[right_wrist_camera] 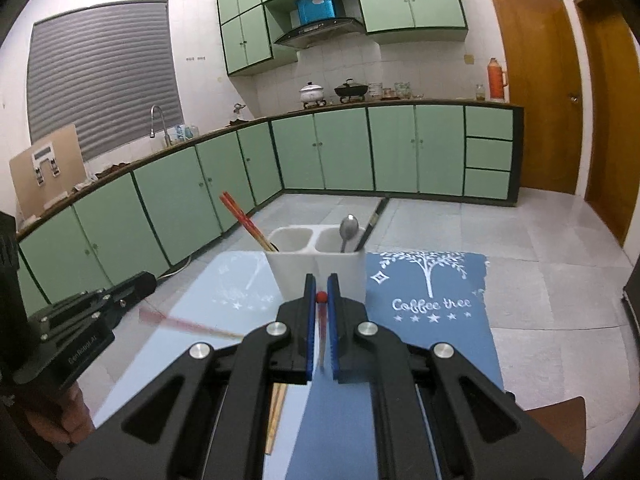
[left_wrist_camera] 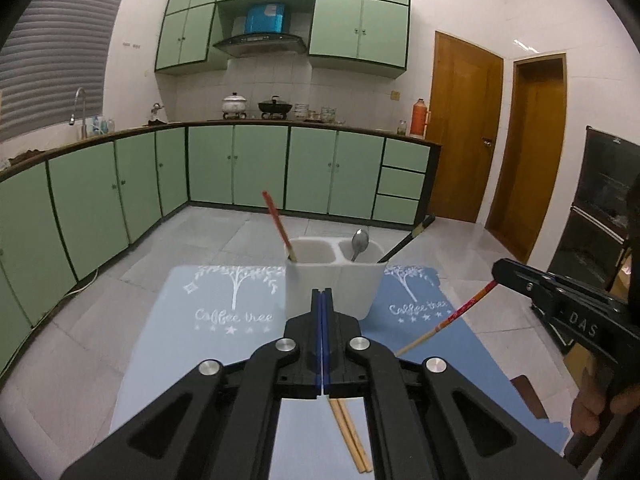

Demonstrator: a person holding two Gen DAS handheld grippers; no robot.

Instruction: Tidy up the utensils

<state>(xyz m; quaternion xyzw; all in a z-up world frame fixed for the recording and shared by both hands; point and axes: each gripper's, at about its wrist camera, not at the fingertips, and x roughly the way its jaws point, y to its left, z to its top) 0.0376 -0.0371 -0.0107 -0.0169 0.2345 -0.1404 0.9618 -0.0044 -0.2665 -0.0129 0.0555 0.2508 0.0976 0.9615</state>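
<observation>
While right tool (right_wrist_camera: 321, 284) grips red chopstick (right_wrist_camera: 320, 297) (holder (right_wrist_camera: 320, 268) just ahead).

Ahead of the left gripper (left_wrist_camera: 322, 294), matt black plastic with shiny metal rivets, stands a smooth white plastic holder (left_wrist_camera: 334, 280). Inside it sits a polished metal spoon (left_wrist_camera: 359, 242) beside lacquered red chopsticks (left_wrist_camera: 279, 226). Under the gripper lie bare wooden chopsticks (left_wrist_camera: 352, 436) on a soft-looking matt blue mat (left_wrist_camera: 208, 320).
</observation>
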